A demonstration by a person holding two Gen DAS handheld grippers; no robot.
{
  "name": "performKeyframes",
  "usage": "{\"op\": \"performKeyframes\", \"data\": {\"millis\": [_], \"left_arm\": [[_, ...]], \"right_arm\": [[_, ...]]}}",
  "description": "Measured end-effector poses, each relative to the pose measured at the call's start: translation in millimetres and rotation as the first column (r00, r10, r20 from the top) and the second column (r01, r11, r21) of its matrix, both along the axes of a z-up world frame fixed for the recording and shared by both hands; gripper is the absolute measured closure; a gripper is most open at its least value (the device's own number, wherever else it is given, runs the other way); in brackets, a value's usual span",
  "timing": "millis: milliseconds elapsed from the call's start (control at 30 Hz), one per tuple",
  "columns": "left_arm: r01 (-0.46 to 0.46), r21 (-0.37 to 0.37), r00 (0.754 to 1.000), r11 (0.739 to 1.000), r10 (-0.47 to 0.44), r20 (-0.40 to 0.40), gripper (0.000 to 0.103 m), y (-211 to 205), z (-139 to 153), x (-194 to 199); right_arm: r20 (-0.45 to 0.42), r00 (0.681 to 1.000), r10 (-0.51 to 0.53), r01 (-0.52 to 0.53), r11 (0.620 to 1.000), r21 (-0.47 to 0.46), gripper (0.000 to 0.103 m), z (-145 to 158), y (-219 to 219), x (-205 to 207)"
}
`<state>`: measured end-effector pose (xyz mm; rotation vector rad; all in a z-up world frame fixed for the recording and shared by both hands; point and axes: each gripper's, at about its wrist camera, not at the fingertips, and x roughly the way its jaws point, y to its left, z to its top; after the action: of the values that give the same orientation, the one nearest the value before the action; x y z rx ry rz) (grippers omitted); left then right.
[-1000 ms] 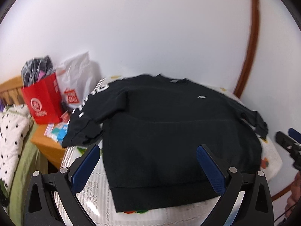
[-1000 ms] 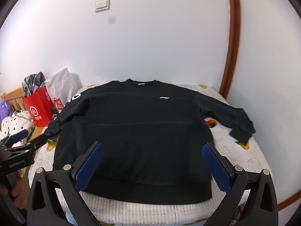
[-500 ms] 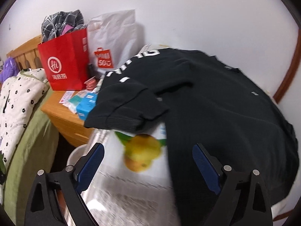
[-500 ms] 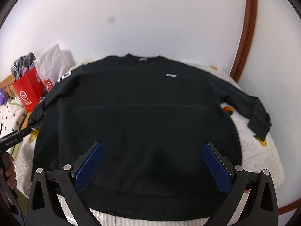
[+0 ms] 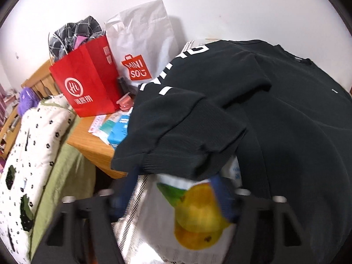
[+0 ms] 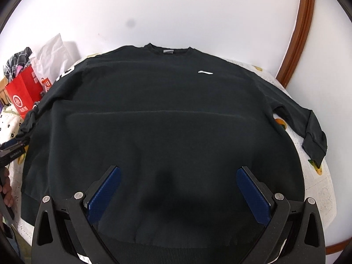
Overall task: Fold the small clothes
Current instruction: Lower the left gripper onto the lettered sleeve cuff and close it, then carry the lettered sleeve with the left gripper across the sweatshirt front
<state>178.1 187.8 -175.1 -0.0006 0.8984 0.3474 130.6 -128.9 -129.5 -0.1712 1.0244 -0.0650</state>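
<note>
A black sweatshirt (image 6: pixel 167 118) lies flat, front up, on a table with a fruit-print cloth (image 6: pixel 316 189). In the left wrist view its left sleeve cuff (image 5: pixel 176 154) is bunched at the table's edge. My left gripper (image 5: pixel 176 176) is right at that cuff, blurred, its jaws closing with the cuff's rim and some cloth between the blue fingertips, pads still apart. It also shows at the left edge of the right wrist view as the left gripper (image 6: pixel 11 151). My right gripper (image 6: pixel 178 176) hangs open over the sweatshirt's lower body, nothing between its pads. The right sleeve (image 6: pixel 308 129) lies spread out.
A red paper bag (image 5: pixel 88 81) and a white shopping bag (image 5: pixel 143 44) stand on a wooden bedside stand (image 5: pixel 92 140) left of the table, with small packets (image 5: pixel 114 129). A dotted quilt (image 5: pixel 28 154) lies on a bed further left. A white wall is behind.
The left gripper swung left and down from over the sweatshirt's body to the left cuff, and its jaws narrowed. The right gripper sank closer over the lower body, still open.
</note>
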Motion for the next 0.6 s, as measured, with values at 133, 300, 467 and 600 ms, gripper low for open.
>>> {"op": "performKeyframes", "data": {"millis": [133,300,467,600], "left_arm": [[0.006,0.012,1.000,1.000,-0.006,-0.001,0.092,2,9,7],[0.029,0.020,0.997,0.999,-0.030,0.069,0.094,-10,39,9],[0.104,-0.024,0.987,0.994,-0.100,0.127,0.095,-36,73,19],[0.196,-0.088,0.969,0.977,-0.179,0.172,0.102,-70,95,34]], "right_arm": [[-0.009,1.000,0.015,-0.015,1.000,-0.004,0.000,-5,-3,1],[0.002,1.000,0.006,-0.006,1.000,0.017,0.000,-1,-18,1],[0.026,1.000,-0.018,0.016,0.998,0.055,0.000,9,-40,2],[0.047,0.998,-0.040,0.037,0.997,0.064,0.000,16,-61,1]]}}
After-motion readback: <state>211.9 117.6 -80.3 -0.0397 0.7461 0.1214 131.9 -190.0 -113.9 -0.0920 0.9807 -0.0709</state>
